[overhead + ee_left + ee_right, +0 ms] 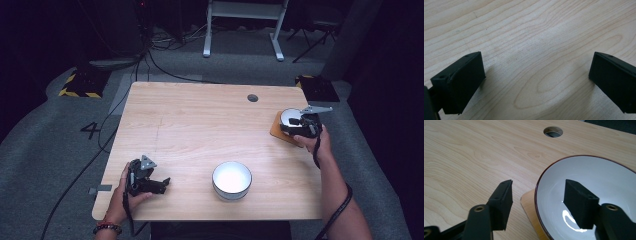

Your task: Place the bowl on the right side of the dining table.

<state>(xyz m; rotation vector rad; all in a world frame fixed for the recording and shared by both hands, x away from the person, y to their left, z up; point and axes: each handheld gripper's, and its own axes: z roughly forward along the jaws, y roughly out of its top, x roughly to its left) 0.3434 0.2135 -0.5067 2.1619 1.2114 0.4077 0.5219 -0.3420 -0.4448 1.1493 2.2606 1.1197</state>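
A white bowl [599,185] with a thin dark rim sits on a brown wooden coaster [530,207] at the table's right edge. My right gripper [539,183] straddles its near rim, one jaw outside over the coaster, the other inside the bowl. A gap shows between the pads and the rim, so it is open. In the high view the right gripper [296,122] covers part of that bowl [289,115]. My left gripper [164,182] rests near the front left of the table, and its jaws [536,62] stand wide open over bare wood.
A second white bowl [231,179] with a dark outer wall stands near the front edge, between the two hands. A round cable hole [252,98] lies at the back right of the light wooden table [200,125]. Cables and a desk frame are on the floor beyond.
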